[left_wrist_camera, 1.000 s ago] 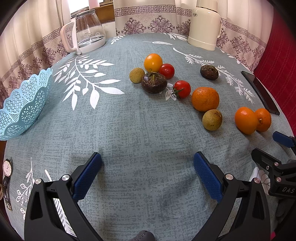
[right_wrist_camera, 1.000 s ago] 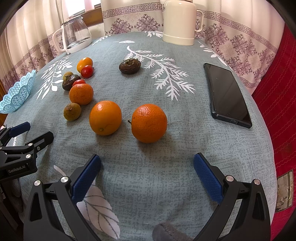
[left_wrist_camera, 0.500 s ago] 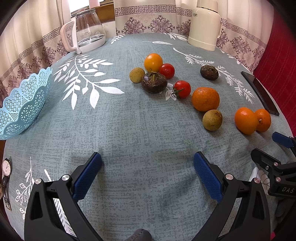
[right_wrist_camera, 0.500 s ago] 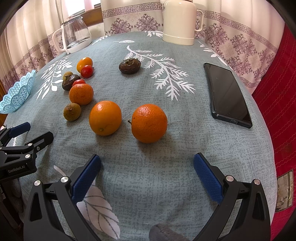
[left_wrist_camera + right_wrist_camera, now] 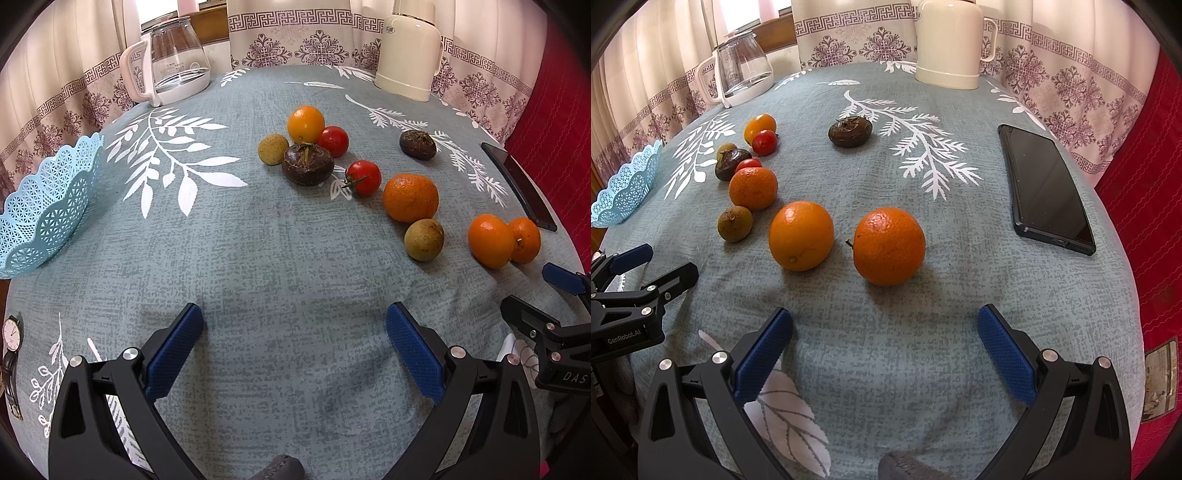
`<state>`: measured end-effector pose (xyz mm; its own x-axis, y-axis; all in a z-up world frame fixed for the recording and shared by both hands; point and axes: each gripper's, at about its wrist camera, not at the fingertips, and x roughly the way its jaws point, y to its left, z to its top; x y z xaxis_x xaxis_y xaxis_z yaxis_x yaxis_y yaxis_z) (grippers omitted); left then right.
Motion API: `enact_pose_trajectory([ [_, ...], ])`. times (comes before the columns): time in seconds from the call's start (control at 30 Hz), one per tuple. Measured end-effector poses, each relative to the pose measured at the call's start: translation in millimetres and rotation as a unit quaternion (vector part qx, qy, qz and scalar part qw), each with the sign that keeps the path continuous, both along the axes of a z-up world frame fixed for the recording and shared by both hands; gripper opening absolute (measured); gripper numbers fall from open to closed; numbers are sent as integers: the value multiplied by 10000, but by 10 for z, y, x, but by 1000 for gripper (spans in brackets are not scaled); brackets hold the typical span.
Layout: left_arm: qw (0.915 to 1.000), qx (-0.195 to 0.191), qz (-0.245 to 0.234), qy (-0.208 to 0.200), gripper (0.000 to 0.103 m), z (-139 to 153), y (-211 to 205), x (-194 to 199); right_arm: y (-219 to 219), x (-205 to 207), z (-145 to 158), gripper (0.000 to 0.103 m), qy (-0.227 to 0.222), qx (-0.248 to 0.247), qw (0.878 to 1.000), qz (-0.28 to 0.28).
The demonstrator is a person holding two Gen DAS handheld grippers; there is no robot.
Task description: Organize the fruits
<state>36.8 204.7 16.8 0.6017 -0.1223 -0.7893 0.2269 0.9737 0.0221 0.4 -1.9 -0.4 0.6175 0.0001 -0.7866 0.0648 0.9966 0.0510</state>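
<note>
Left wrist view: the left tool (image 5: 294, 334) hovers low over the desk (image 5: 229, 236) with its blue pads spread wide apart and nothing between them. The blue basket (image 5: 44, 206) sits at the far left edge, apparently empty as far as its visible side shows. The fruits lie scattered ahead and to the right: a dark fruit (image 5: 308, 164) touching a small orange (image 5: 306, 123), two tomatoes, a brown longan (image 5: 424, 239). All are well apart from the basket, so sorting seems not yet begun.

Right wrist view: the right tool (image 5: 885, 332) is likewise spread open and empty, aimed at the stemmed orange (image 5: 889, 245), which sits clear of its neighbour orange (image 5: 800, 235). A good grasp likely means centring the pads around its widest part before closing gently, since it can roll. The phone (image 5: 1045, 188) lies to the right, a glass jug (image 5: 744, 72) and cream flask (image 5: 949, 42) stand at the back; none blocks the reach.
</note>
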Motion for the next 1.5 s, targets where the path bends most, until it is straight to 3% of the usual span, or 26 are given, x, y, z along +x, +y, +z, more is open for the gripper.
enact_pose_trajectory([
  [0.97,10000,4,-25,20,101,-11,-8,8,-6,-3,6,98,147,2,9996,258],
  [1.27,10000,23,-23,10,101,-5,-15,-1,-120,-34,35,98,-38,418,9989,204],
  [1.5,10000,28,-22,8,101,-4,-16,-1,-128,-43,72,98,-72,471,9986,215],
])
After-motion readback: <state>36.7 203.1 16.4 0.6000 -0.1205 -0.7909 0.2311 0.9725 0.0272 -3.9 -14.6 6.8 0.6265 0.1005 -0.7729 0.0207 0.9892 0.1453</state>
